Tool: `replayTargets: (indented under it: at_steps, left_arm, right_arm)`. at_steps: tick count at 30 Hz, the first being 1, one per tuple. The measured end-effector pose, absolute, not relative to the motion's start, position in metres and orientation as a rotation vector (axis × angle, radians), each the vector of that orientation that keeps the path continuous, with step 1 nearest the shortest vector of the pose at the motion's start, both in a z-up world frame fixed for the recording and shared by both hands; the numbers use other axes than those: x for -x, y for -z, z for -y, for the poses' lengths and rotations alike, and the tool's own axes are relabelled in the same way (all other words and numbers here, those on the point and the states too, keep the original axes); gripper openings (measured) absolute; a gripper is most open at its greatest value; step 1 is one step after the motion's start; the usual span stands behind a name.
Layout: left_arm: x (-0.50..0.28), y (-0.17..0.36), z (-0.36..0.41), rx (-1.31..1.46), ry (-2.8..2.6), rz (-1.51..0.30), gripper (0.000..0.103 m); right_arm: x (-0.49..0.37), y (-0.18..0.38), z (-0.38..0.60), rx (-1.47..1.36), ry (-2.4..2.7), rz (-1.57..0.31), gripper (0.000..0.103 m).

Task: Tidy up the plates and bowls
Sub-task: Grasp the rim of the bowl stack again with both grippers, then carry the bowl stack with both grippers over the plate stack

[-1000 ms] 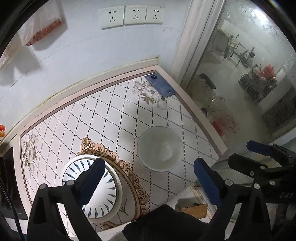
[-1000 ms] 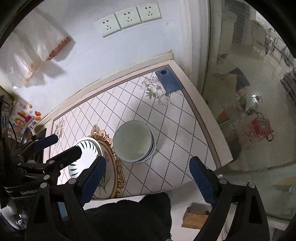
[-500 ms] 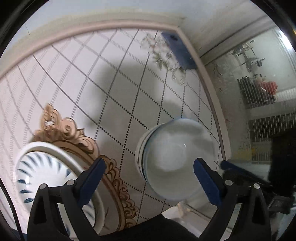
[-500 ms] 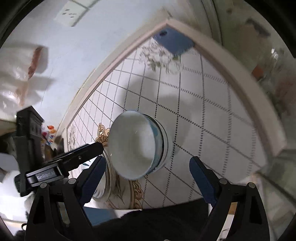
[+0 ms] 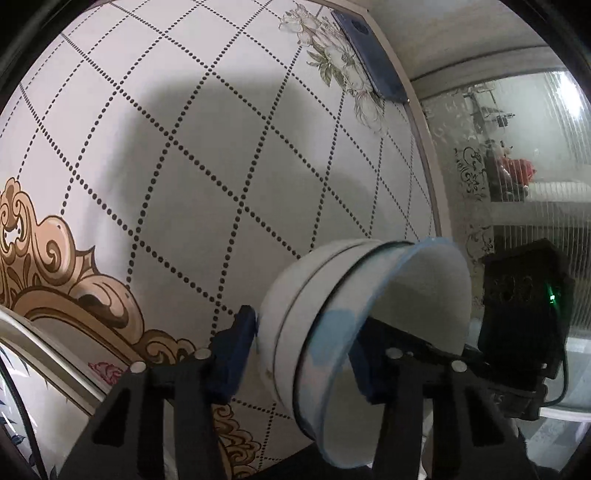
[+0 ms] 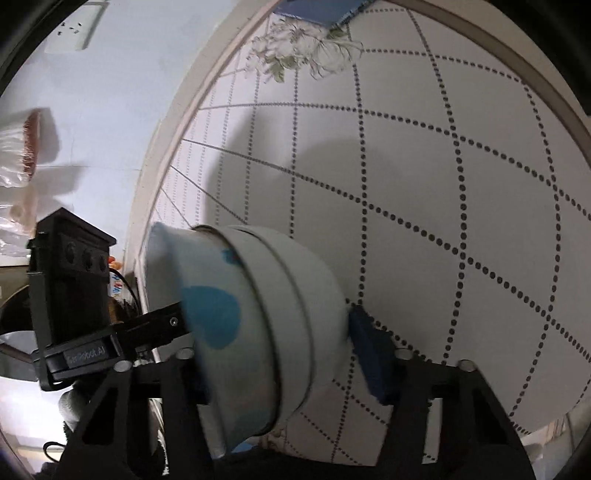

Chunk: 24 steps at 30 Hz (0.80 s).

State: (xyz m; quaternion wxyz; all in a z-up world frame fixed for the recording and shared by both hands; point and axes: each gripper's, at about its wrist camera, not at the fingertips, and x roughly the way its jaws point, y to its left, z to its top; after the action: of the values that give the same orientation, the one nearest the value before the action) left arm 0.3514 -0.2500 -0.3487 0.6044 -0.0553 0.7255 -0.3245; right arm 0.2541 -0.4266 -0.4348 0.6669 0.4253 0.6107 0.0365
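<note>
A stack of nested white bowls (image 5: pixel 295 321), the top one with blue patches, stands on the patterned table mat (image 5: pixel 221 155). My left gripper (image 5: pixel 301 347) straddles the stack's near side, one finger outside the bowls and one inside the top bowl, jaws narrowed around the wall. My right gripper (image 6: pixel 280 354) straddles the same stack (image 6: pixel 280 302) from the opposite side, one finger outside and one inside. Whether either pair of pads presses the wall is not clear. A blue-striped plate rim (image 5: pixel 22 354) shows at the lower left of the left wrist view.
A dark blue phone (image 5: pixel 373 62) lies at the far corner of the mat, also in the right wrist view (image 6: pixel 317 9). A glass door (image 5: pixel 517 147) runs along the right. The wall with a socket (image 6: pixel 74 33) and hanging bags (image 6: pixel 26 147) lies behind.
Both grippers have dropped down to the bowl stack and their jaws have narrowed around its walls from opposite sides. The stack looks tilted in both views now.
</note>
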Motion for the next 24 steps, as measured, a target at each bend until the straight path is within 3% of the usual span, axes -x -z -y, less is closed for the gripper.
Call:
replayTargets:
  at_steps: [12,24]
  left_arm:
    - [-0.352,0.342,0.243,0.104,0.715,-1.654,0.045]
    - [-0.361,0.290,0.190,0.163,0.648,-1.553,0.045]
  right_arm:
    - [-0.260,0.431,0.419,-0.925,-0.053,-1.395,0.053]
    - [-0.283,0.386,0.386,-0.814,-0.139,-1.378,0.052]
